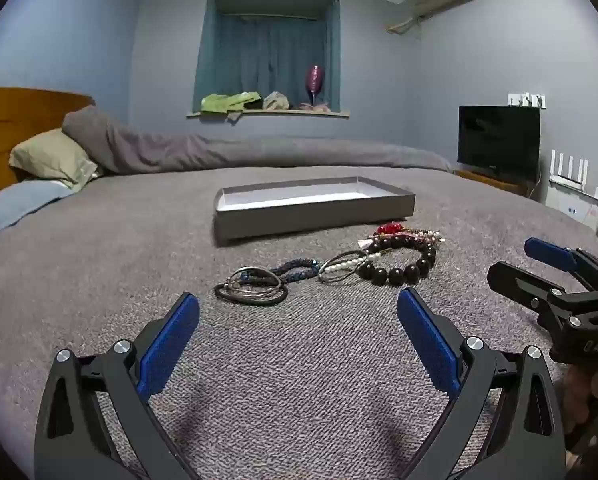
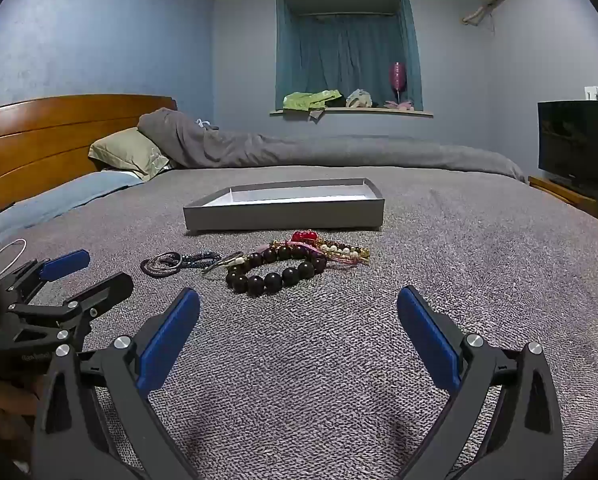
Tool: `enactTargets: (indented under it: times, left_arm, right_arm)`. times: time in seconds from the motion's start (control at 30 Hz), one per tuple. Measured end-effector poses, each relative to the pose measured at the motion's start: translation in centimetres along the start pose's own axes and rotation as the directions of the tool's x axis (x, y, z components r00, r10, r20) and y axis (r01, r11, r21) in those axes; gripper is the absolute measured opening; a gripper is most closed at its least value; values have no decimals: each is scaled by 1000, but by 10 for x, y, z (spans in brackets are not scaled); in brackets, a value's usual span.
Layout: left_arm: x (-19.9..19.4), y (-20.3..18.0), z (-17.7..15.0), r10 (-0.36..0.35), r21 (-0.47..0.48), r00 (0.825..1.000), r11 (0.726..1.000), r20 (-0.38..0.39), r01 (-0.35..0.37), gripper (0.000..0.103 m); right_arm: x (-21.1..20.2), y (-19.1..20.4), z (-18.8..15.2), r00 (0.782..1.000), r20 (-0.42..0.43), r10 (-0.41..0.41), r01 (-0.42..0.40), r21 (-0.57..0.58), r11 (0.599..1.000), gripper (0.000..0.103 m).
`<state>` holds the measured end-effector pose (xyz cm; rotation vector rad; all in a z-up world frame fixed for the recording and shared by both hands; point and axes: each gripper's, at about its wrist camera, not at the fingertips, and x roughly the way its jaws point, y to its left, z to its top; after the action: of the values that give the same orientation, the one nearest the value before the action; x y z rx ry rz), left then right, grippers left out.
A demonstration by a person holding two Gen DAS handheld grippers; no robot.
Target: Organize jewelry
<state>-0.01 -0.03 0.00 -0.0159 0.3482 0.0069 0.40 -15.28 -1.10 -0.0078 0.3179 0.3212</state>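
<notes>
Jaws: left gripper (image 1: 298,312) and right gripper (image 2: 298,312) both spread wide, empty
Room: bare bed (image 1: 99,264) before bracelets (image 1: 395,260); tray (image 1: 313,210) behind

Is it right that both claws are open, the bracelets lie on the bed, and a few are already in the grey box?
Not quite. The grey box holds nothing: the left wrist view shows its white floor bare. The bracelets all lie on the bed, and the left claw and right claw are open.

Blue-walled bedroom (image 1: 439,92), curtained window (image 1: 267,52)
</notes>
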Motion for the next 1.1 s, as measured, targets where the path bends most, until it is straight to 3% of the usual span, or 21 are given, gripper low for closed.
enactTargets:
  times: [1.1]
  left_arm:
    - [-1,-1,0,0,4,1000,1000,5,0,98]
  right_arm:
    - [1,1,0,1000,1,0,0,-2,1000,98]
